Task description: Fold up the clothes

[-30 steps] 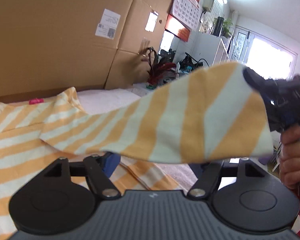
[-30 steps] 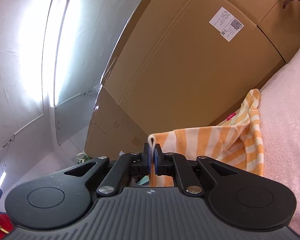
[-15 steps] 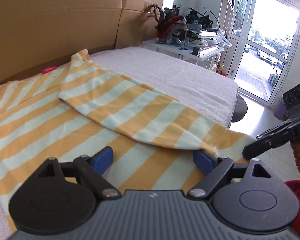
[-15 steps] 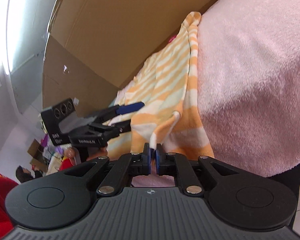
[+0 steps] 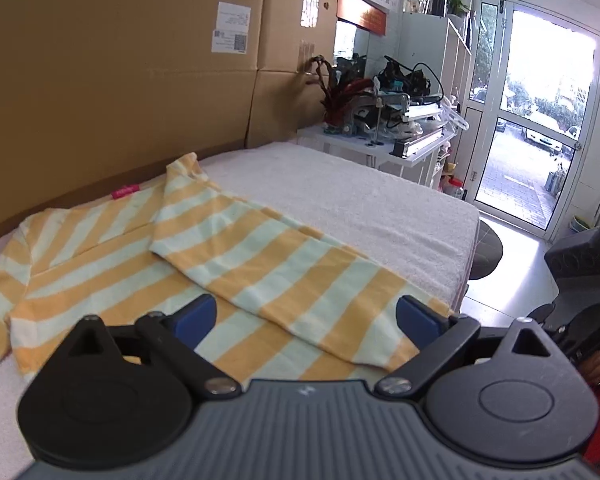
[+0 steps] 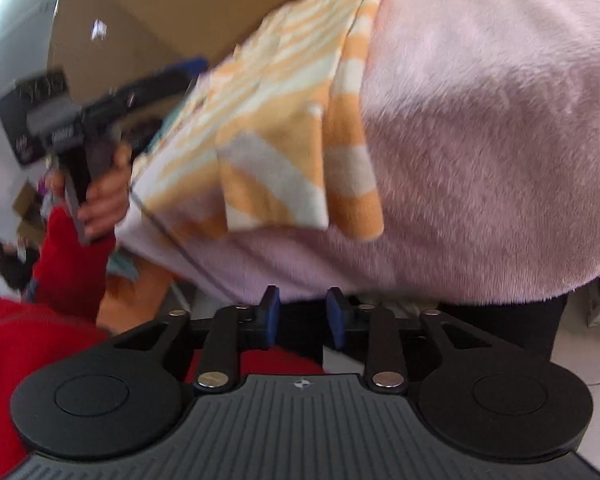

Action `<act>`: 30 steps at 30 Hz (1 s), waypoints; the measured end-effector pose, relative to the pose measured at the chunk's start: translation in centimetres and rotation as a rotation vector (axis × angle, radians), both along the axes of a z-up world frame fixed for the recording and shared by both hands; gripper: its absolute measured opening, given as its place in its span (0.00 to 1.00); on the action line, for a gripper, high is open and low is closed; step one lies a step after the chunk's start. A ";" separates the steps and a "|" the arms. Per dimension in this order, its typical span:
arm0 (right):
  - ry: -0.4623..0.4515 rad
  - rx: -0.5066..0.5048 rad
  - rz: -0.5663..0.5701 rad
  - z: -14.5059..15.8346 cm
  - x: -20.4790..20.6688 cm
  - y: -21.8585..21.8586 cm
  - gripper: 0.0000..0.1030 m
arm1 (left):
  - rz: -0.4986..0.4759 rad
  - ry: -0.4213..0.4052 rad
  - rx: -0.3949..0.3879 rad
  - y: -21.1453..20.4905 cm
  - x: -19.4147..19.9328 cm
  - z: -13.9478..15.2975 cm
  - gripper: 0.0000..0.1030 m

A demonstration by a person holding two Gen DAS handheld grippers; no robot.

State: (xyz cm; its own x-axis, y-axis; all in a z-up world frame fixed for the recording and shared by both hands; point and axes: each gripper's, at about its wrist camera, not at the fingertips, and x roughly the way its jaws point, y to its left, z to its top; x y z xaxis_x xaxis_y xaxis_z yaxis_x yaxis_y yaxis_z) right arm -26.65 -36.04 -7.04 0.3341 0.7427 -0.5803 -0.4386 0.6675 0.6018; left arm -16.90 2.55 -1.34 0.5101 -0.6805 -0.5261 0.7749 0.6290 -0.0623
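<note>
The striped shirt [image 5: 228, 264] now lies on the bed [image 5: 380, 200], its sleeve dropped across the body toward 5 o'clock; right claw [image 6: 303, 312] is opening, empty, left claw [image 5: 306, 318] spreading wide: first fold done, judging by this

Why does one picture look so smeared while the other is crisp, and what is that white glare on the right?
Right wrist view: motion blur smears the orange-and-white striped cotton shirt and the pink fleece cover. Left wrist view: mostly crisp, but daylight through the glass door burns out to white, and the fisheye lens bows the brown cardboard wall.
</note>
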 end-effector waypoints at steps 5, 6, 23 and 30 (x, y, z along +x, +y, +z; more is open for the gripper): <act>-0.292 0.251 -0.064 7.6 1.9 -4.4 0.29 | -0.081 -0.008 0.016 -3.4 0.5 -0.7 0.95; -0.331 0.296 -0.115 8.6 3.4 -4.8 0.29 | -0.096 0.003 0.003 -4.1 0.8 -0.8 0.95; -0.089 0.101 -0.194 5.3 36.0 8.5 0.35 | -0.209 0.008 0.111 -8.6 -1.0 -4.3 0.99; -0.055 0.239 -0.263 5.5 36.1 7.6 0.12 | -0.209 0.081 0.042 -8.4 -0.6 -4.2 0.99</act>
